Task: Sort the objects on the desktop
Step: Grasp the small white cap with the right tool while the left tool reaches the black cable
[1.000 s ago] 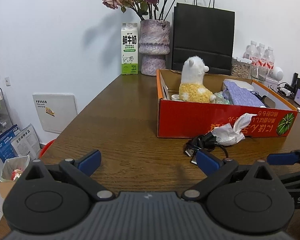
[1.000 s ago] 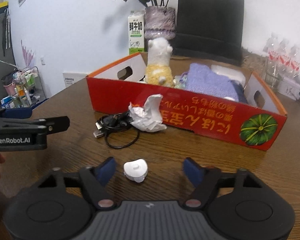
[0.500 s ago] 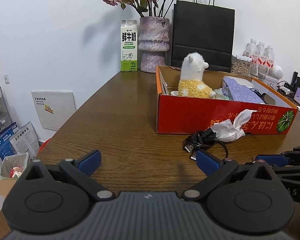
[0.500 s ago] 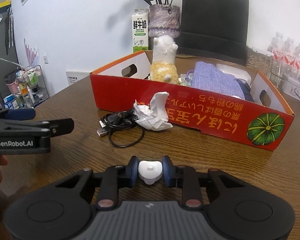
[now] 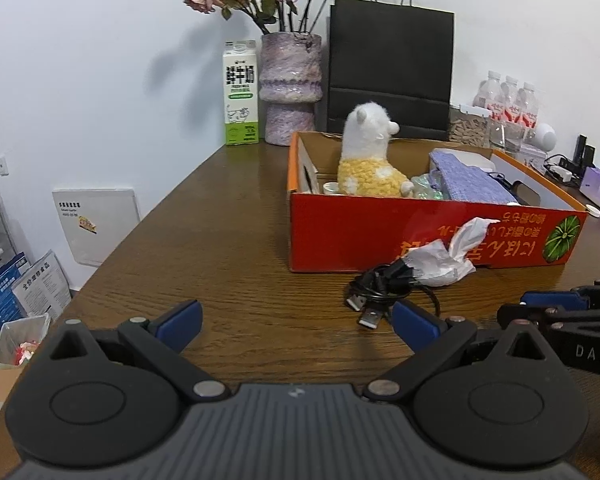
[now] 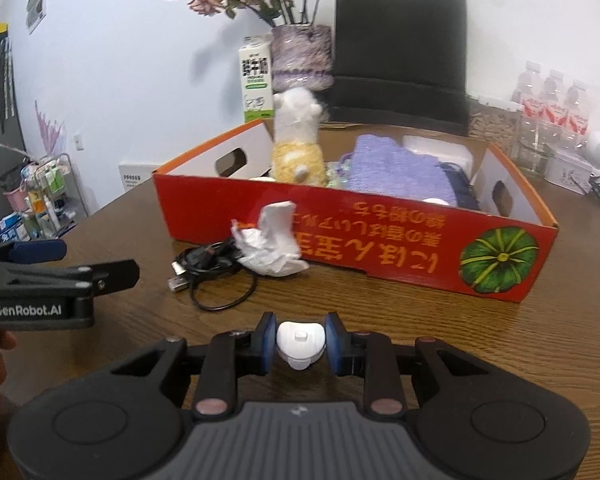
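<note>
Now the right tongs are closed on a small white case, pinched by its two flat sides between the blue pads, just above the desk and a little in front of the red box. The case looks like hard, smooth plastic, light and rounded, so I judge it could slip or twist if the squeeze is loose; the hold across its broad middle seems the safest place. Its wider edge is up and its narrower end points down toward the desk; its long axis runs across, from pad to pad. A small raised square shows on the face turned to the camera.

The left tongs are wide open and hold nothing, hovering low over the desk to the left. Ahead of them lie a coiled black cable with its plugs toward the camera, and a crumpled white tissue lying against the front wall of the box. The cable is floppy and would best be taken at the bundle, I think; the tissue is soft and weightless and can be pinched anywhere.

Inside the box stand a plush toy and a folded purple cloth, with free room apparently near the right end for the case.
</note>
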Available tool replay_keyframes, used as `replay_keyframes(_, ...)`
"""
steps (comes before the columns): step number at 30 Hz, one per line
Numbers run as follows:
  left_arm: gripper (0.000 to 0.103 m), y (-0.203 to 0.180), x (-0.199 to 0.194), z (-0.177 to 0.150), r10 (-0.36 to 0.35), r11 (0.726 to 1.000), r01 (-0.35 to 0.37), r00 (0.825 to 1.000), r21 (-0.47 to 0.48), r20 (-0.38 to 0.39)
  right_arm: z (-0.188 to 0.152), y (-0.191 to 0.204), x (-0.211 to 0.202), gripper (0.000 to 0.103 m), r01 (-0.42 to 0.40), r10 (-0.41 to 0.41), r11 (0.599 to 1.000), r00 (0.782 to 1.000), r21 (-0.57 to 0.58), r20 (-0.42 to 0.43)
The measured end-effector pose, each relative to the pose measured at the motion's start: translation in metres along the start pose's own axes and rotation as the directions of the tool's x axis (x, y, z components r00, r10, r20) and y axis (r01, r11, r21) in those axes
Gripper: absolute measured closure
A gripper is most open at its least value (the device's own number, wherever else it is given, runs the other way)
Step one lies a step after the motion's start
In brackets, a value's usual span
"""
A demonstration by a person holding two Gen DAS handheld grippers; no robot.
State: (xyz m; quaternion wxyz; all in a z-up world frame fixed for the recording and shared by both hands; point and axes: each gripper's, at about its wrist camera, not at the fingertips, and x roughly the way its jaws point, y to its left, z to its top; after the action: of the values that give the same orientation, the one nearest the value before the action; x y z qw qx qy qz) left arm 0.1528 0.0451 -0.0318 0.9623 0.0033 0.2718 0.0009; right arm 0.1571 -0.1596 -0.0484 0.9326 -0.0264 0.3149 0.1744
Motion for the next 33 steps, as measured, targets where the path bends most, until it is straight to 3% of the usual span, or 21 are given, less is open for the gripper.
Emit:
replay_keyframes(19,0.000,-0.031,0.039,0.014,-0.048,0.995,0.052,0.998,0.086,-0.041,0.004,-0.033,0.005,0.078,0.028,-0.030,0.998,0.999,0.053,0.033)
replay_keyframes(26,0.021,-0.035,0.057,0.017,-0.106,0.990,0.113,0.992,0.088,-0.074,0.002,-0.036,0.010,0.078,0.017,-0.019,0.998,0.999,0.064,0.029)
replay_keyframes(28,0.031,-0.034,0.061,0.017,-0.134,0.987,0.140,0.988,0.078,-0.081,0.001,-0.036,0.011,0.078,0.013,-0.015,0.998,1.000,0.060,0.025)
replay_keyframes(30,0.049,-0.034,0.063,0.017,-0.164,0.983,0.170,0.982,0.071,-0.091,0.000,-0.034,0.011,0.078,0.012,-0.013,0.999,1.000,0.051,0.028)
replay_keyframes(33,0.051,-0.035,0.059,0.016,-0.166,0.982,0.172,0.983,0.076,-0.082,0.000,-0.032,0.011,0.078,0.006,-0.008,0.999,1.000,0.043,0.029)
